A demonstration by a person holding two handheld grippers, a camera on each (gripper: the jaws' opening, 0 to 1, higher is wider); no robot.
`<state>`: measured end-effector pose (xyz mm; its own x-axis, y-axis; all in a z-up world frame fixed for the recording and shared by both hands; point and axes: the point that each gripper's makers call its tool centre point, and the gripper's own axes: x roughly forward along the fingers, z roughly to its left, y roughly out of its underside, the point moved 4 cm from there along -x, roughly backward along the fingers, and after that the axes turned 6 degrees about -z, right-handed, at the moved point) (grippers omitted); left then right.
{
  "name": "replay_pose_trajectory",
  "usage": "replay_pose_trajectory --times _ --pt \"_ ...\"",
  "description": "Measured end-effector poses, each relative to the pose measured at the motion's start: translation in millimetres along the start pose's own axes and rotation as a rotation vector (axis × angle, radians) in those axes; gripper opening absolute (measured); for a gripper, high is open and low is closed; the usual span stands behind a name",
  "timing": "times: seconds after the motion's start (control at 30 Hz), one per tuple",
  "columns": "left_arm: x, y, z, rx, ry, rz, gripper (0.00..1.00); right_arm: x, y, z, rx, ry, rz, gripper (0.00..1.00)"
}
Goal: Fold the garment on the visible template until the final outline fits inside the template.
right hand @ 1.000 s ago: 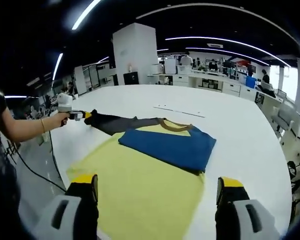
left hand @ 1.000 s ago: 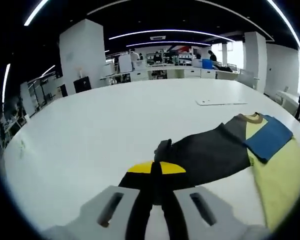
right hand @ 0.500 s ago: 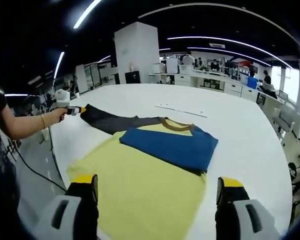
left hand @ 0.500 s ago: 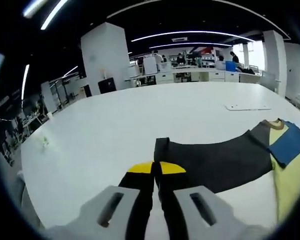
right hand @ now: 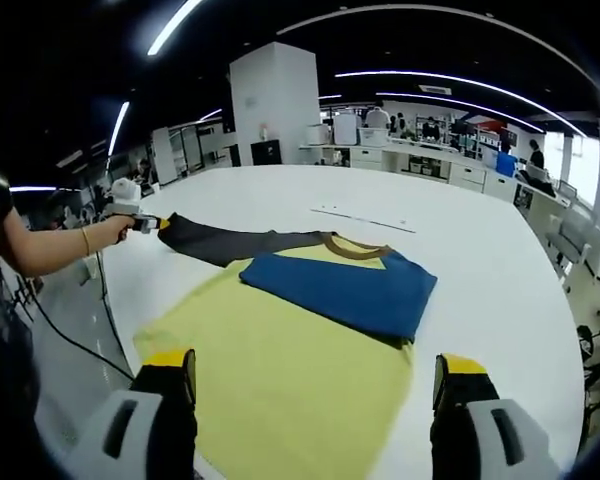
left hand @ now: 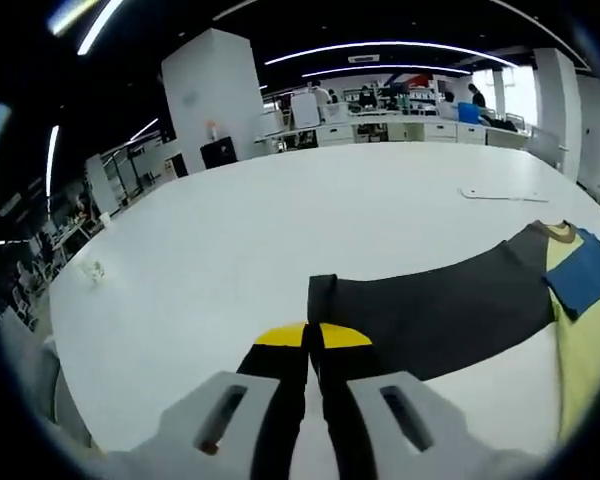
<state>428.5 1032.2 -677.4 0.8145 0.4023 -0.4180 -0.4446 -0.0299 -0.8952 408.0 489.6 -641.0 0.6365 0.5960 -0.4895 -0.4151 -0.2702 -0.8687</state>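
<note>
Garment (right hand: 310, 330) unlabelled, dark sleeve (left hand: 430, 315) pinched by left gripper (left hand: 313, 345).

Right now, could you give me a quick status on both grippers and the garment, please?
Left gripper shut on dark sleeve, pulled out flat. Right gripper open above yellow body. Blue sleeve folded across chest. Nothing in the way.
</note>
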Motion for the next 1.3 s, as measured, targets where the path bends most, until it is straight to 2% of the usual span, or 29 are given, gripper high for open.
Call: replay_pose_trajectory --times 0.13,0.23,0.53,0.9,0.97,1.3 --pt "-0.3 0.0 1.6 0.031 -0.017 0.012 0.0 -0.2 0.5 -0.2 -0.003 -0.002 0.003 1.0" --pt "-3.1 -2.8 -0.4 0.006 -0.006 0.004 0.0 -1.0 0.7 -0.7 -0.01 -0.003 0.005 1.0" --pt "-14.2 -12.2 -14.4 0.028 0.026 -0.002 0.0 -4.0 1.1 -1.6 -0.016 -0.003 -0.005 1.0" --pt "-25.2 -28.7 -47.5 0.009 0.123 -0.02 0.0 -4.9 4.0 4.5 -0.031 -0.016 -0.009 1.0" --pt "-27.0 -32.0 -55.0 -0.016 0.147 -0.022 0.0 -5.6 3.7 4.6 -0.03 -0.017 -0.012 1.0" --pt "-33.1 -55.1 -98.7 -0.039 0.264 -0.052 0.0 -9.3 -0.1 5.7 -0.029 -0.02 -0.036 1.0"
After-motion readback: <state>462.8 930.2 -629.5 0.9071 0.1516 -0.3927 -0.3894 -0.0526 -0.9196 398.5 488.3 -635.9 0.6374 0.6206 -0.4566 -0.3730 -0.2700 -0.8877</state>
